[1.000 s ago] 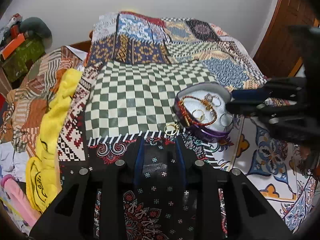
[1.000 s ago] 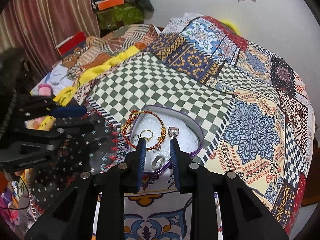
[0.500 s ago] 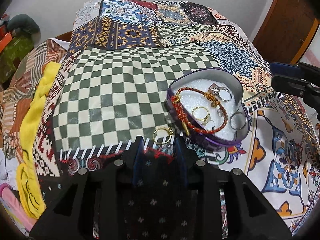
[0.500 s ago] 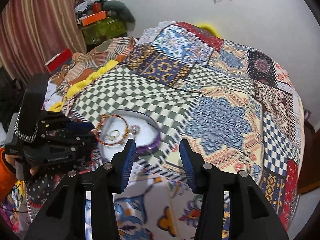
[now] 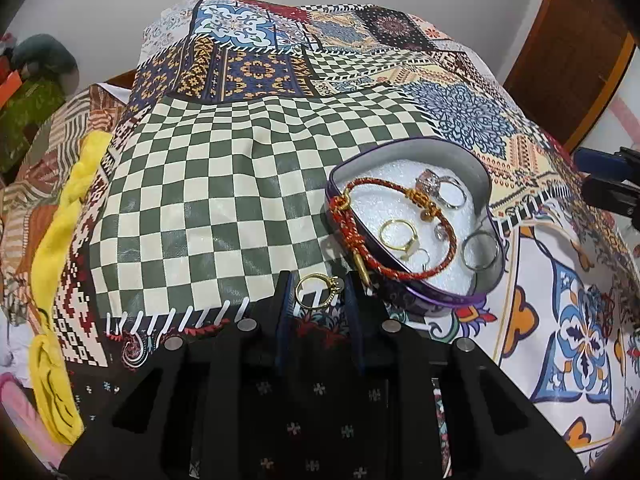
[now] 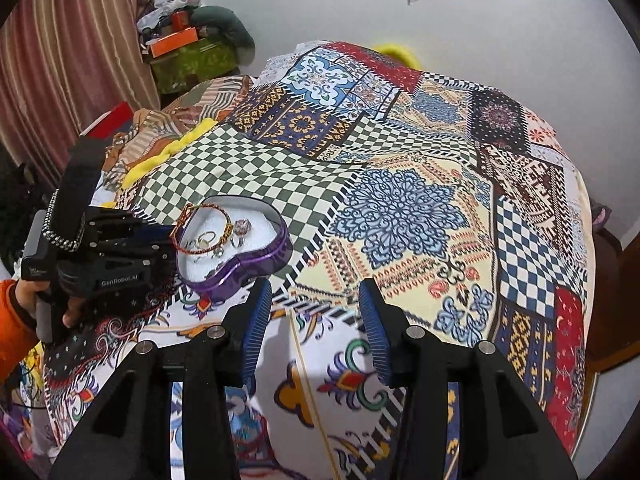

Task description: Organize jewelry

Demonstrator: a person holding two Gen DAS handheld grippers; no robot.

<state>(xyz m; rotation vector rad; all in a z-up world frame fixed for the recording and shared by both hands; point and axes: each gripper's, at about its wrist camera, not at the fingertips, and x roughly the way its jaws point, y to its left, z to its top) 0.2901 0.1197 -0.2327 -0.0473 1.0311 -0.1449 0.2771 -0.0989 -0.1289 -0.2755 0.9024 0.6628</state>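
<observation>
Now that our right gripper (image 6: 316,320) has drawn back with fingers wide and empty, our left gripper (image 5: 318,294) brackets, narrowly, the gold ring (image 5: 319,291) at seven o'clock of the heart tin (image 5: 416,300).

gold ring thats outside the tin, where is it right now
In the left wrist view the gold ring sits low and central, between the left claw fingertips, on the checkered bedspread just left of the heart-shaped tin.

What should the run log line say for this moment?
left gripper: around gold ring, grip unclear | right gripper: open, empty | heart tin: holds bracelet, rings | phase: ring pickup
</observation>
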